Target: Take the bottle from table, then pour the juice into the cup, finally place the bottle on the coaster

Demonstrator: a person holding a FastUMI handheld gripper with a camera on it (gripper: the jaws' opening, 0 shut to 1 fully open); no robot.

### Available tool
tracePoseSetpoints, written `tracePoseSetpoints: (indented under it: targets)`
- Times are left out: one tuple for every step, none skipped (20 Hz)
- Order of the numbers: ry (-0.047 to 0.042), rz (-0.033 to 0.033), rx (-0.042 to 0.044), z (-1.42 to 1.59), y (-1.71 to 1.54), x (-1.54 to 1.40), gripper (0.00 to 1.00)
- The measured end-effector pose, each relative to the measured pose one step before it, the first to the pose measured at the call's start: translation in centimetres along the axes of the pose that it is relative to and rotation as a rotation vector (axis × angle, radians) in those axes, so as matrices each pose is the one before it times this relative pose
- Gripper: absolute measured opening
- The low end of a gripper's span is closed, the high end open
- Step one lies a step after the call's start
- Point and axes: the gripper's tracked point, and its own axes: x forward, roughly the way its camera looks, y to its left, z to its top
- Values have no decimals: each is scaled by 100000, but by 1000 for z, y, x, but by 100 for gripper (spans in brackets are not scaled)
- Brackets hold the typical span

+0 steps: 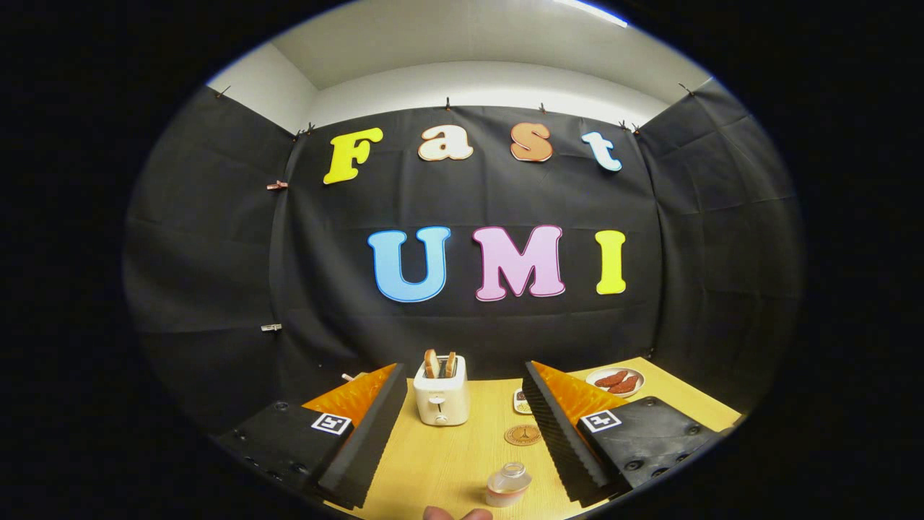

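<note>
in the gripper view the gripper (462, 412) has its fingers spread wide and they hold nothing. the bottle (507, 484) stands on the table (433, 462) between the fingers, near the right one. the coaster (522, 435) lies beyond it, and a toaster (441, 390) stands further ahead.

Gripper-mounted fisheye looks forward, low over the table (462, 462), facing the booth wall.

The hand-held gripper (462, 426) hangs wide apart over the bottle (507, 484) (upright), coaster (522, 435) just beyond.
</note>
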Motion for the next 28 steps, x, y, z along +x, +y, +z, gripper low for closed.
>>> tracePoseSetpoints:
  targets:
    - [-1851, -1080, -988, -21, -293, 50, 99]
    - [-609, -675, -527, -602, -163, 78, 99]
    - [-126, 57, -224, -639, 23, -4, 99]
    - [123, 628, -224, -613, 173, -161, 99]
    - [-247, 669, -369, -690, 95, -144, 99]
    - [-856, 71, -960, -743, -87, -287, 99]
    - [-673, -1198, -1015, -806, -391, -255, 99]
    - [516, -1651, -490, -1324, -581, -133, 99]
    - [779, -2247, -577, -1466, -417, -237, 99]
    - [1073, -2044, -1174, -1506, -455, -184, 99]
    - [1449, -1473, -1204, -1553, -281, -262, 99]
    - [1575, -436, -696, -1441, -27, -270, 99]
    - [1895, -626, -616, -1717, -83, -289, 99]
    - [1952, 23, 48, -1523, -86, -242, 99]
    - [1543, -106, 190, -1513, -102, -74, 98]
    - [1507, -96, 595, -1361, -77, 167, 98]
    - [1560, -302, 670, -1242, -153, 198, 97]
    - [1290, 65, 675, -1294, 14, 348, 97]
    - [1393, -27, 109, -1171, 72, 414, 97]
    - [976, 391, -170, -1090, 46, 295, 97]
    - [336, 565, -554, -785, 54, 362, 97]
    - [306, 609, -618, -753, 7, 406, 97]
    - [416, 99, -419, -764, -44, 435, 97]
    - [9, -41, 328, -735, -307, 445, 97]
    - [-373, 264, 688, -449, -163, 359, 97]
    - [-327, -214, 359, -405, -108, 336, 97]
    - [32, 397, 271, -496, -61, 285, 97]
    - [-459, 513, -65, -451, 9, 208, 97]
